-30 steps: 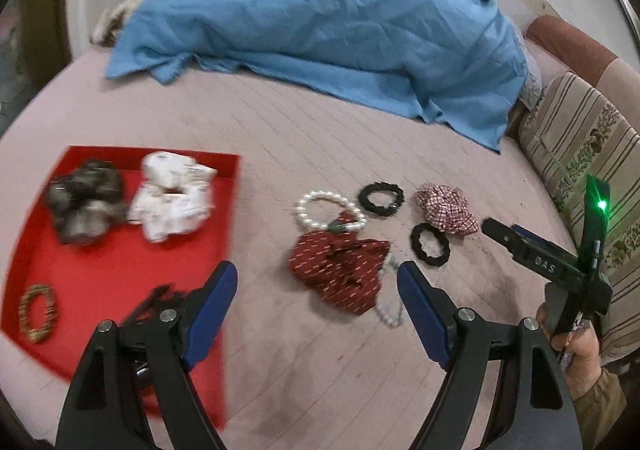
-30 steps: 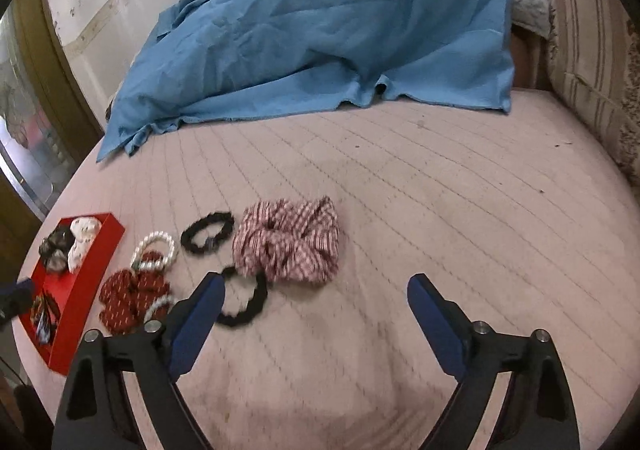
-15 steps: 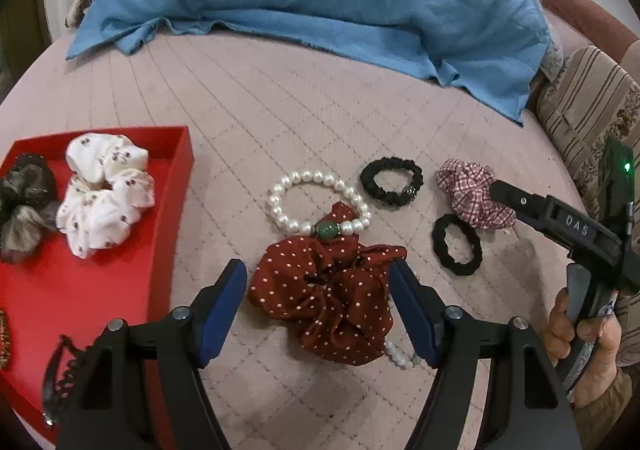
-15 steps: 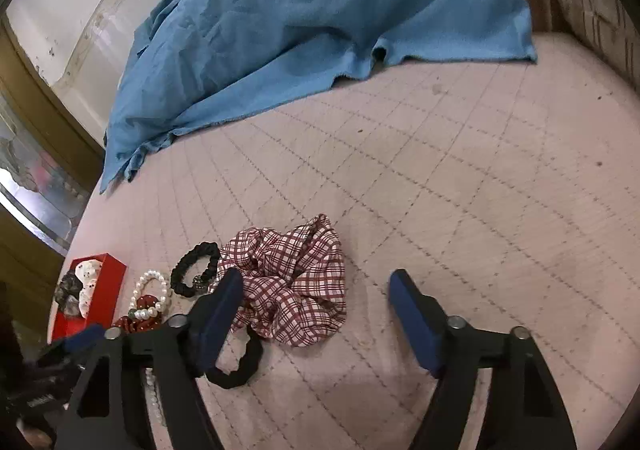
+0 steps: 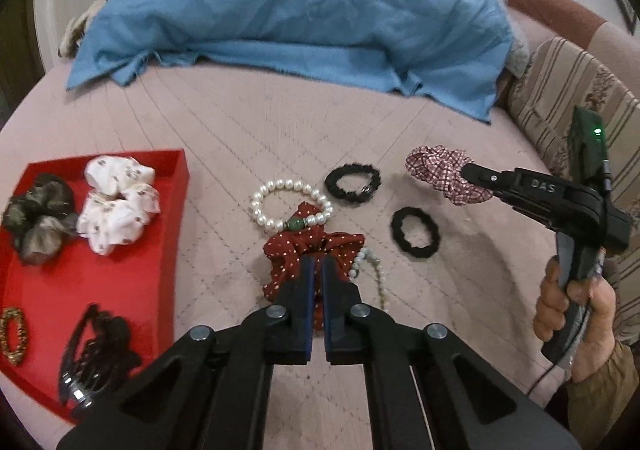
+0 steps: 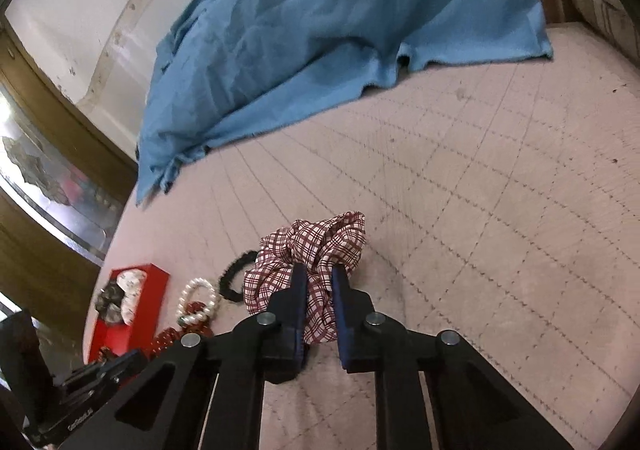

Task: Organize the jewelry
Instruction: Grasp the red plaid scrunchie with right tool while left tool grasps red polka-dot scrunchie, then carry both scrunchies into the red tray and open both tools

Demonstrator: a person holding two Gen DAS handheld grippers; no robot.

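While both tools grip cloth, the tray's direction decides the next move:

Left gripper [image 5: 316, 270]: jaws nearly closed, pinching the dotted red scrunchie [image 5: 296, 250] at its near edge; scrunchie looks to be on the bed still, w/ a pearl strand [image 5: 370, 266] just beside it on the right.
Right gripper [image 6: 320, 286]: jaws close together, clamped on the checked scrunchie [image 6: 316, 246]; in the left wrist view it looks lifted off the bed [image 5: 248, 122], hanging from the tip.
Tray [image 5: 160, 250]: red, lies left of both scrunchies; far corner near the pearl bracelet [image 5: 290, 202].
Key relation: dotted scrunchie is much nearer the tray than the checked one, so left tool has the short trip leftward; right tool must cross over the black hair ties [image 5: 414, 232] and bracelet to get there.
Tray contents: white scrunchie [image 5: 116, 206], grey scrunchie [image 5: 38, 218], hair claw [image 5: 92, 354], beaded bracelet [image 5: 12, 334]; bare red patch in the middle looks like the likely drop spot.
Risk (my guess): bracelet overlaps the dotted scrunchie's far edge, so it may drag along on lift.
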